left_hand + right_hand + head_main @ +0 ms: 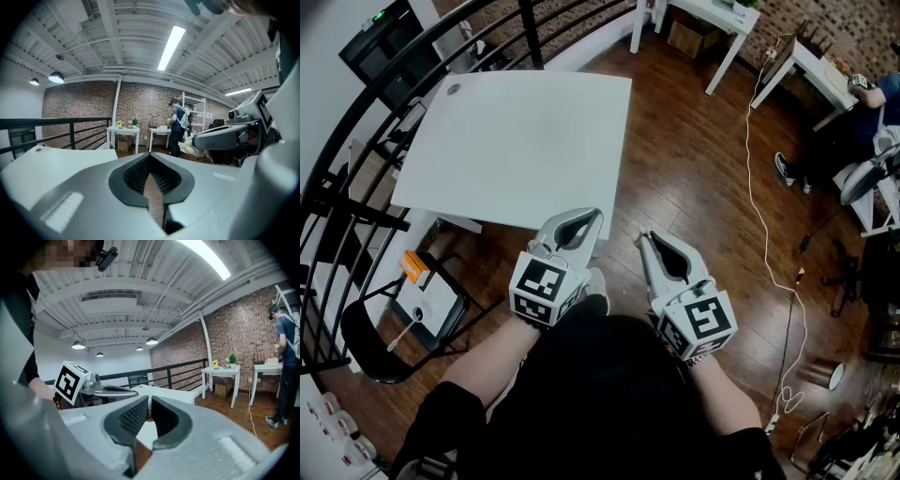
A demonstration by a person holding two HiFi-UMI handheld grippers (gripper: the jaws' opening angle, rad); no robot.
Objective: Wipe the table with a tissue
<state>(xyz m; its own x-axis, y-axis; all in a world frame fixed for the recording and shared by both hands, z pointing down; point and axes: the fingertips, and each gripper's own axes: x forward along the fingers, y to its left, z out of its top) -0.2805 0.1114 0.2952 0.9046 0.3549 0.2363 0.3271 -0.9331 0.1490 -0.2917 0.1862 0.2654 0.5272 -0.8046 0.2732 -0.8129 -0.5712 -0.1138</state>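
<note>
Head view has the left gripper and right gripper, jaws closed on nothing, near the white table at eleven o'clock; no tissue shows anywhere, though it is likely light, flimsy and best pinched mid-sheet.

White square table stands level on dark wooden floor.

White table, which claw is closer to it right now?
Left. The left claw overlaps the white table's near edge; the right claw is over floor past its corner.
</note>
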